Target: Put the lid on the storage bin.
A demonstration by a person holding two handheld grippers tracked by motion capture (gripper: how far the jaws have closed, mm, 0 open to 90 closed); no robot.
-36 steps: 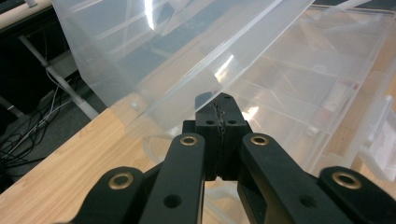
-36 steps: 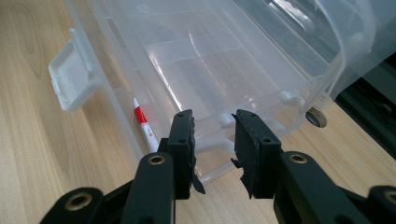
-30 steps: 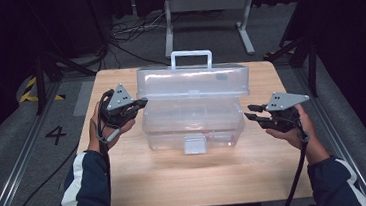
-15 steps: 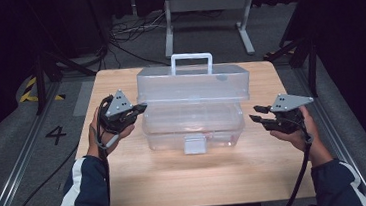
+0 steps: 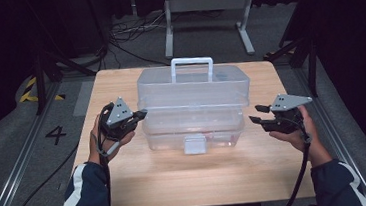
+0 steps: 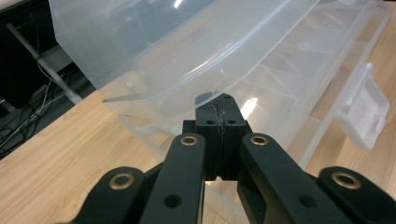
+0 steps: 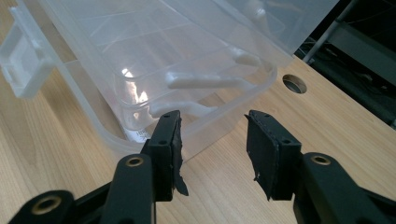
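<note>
Two grippers flank clear box (image 5: 194,109) mid-surface: left gripper (image 5: 139,115) closed under lid (image 6: 187,51) edge, propping it; right gripper (image 5: 255,114) open, clear.

Box (image 5: 194,109) mid table (image 5: 128,188); hand-held grippers flank L (image 5: 142,114), R (image 5: 256,115).

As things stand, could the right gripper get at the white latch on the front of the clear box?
Probably yes: the right gripper, jaws open, sits off the clear box with bare table toward the latch.

clear plastic box (image 5: 194,107) with white latch (image 5: 195,144), black grippers, pale wood table (image 5: 187,175), navy white-striped sleeves.
</note>
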